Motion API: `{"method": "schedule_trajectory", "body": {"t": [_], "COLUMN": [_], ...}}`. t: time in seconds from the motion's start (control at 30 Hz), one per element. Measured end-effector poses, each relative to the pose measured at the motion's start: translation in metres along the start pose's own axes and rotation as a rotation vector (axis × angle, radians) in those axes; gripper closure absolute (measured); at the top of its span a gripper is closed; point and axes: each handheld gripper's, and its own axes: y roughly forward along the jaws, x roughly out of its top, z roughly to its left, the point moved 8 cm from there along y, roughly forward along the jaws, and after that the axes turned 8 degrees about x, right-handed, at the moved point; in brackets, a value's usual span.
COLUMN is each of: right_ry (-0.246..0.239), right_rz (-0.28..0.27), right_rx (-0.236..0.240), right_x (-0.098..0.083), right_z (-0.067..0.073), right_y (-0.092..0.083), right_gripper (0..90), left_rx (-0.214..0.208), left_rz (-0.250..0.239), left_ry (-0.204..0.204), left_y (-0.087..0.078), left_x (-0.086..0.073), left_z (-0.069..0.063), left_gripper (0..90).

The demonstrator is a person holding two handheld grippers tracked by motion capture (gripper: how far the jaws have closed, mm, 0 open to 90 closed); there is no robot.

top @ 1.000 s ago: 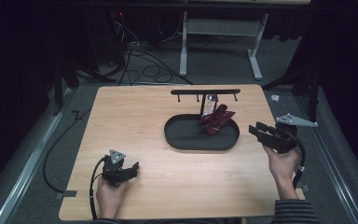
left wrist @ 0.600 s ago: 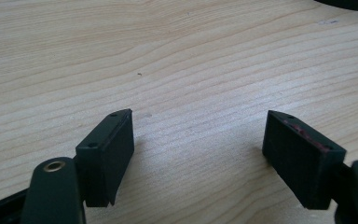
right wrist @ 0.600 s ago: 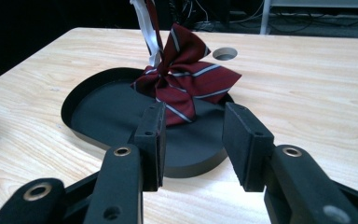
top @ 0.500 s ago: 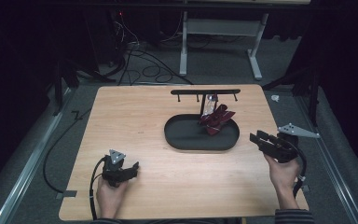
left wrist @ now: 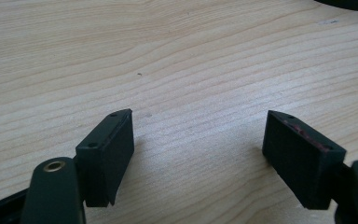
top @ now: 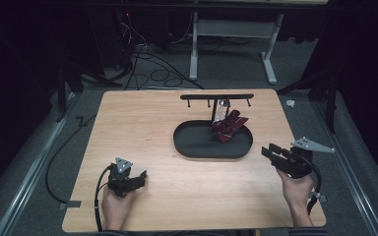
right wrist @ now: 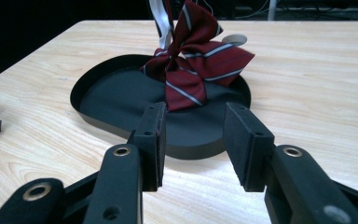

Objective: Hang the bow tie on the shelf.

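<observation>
A dark red striped bow tie (top: 229,127) lies at the right end of a black oval tray (top: 197,147), propped against the post of a black hook rack (top: 216,97). My right gripper (top: 270,152) hovers just off the tray's right end, open and empty. In the right gripper view its jaws (right wrist: 193,114) point at the bow tie (right wrist: 196,60) and the tray (right wrist: 116,98). My left gripper (top: 140,176) rests near the table's front left, open. The left gripper view has its jaws (left wrist: 198,126) wide apart over bare wood.
The wooden table (top: 142,123) has free room left of the tray. A sliver of the tray (left wrist: 349,3) sits at the top right of the left gripper view. Cables and a white frame stand on the floor behind the table.
My right gripper has drawn back from the tray toward the table's near edge. The left gripper, bow tie and tray have not moved.
</observation>
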Motion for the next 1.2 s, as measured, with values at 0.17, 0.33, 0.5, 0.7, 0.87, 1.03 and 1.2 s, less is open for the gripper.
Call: {"method": "schedule_trajectory", "body": {"t": [0.17,0.33,0.5,0.7,0.87,1.03,1.2], "right_ry": [0.0,0.001,0.003,0.015,0.014,0.021,0.006], "right_rz": [0.017,0.019,0.032,0.048,0.067,0.082,0.099], "right_rx": [0.007,0.018,0.03,0.047,0.052,0.056,0.051], "right_x": [-0.007,-0.013,-0.02,-0.029,-0.037,-0.044,-0.049], "right_z": [0.004,0.007,0.01,0.013,0.015,0.017,0.019], "right_y": [0.004,0.008,0.012,0.019,0.026,0.034,0.041], "right_gripper": [61.5,61.4,61.2,61.0,60.8,60.6,60.5], "left_rx": [0.001,0.001,0.0,0.0,0.0,0.001,-0.001], "left_rz": [-0.001,-0.001,-0.001,-0.001,-0.001,-0.001,0.0], "left_ry": [-0.001,0.0,-0.001,-0.001,-0.001,-0.001,0.0], "left_y": [0.0,0.0,0.0,0.0,0.0,0.0,0.0], "left_x": [0.0,0.0,0.0,0.0,0.0,0.0,0.0], "left_z": [0.0,0.0,0.0,0.0,0.0,0.0,0.0], "left_gripper": [25.2,25.2,25.2,25.2,25.2,25.2,25.2]}}
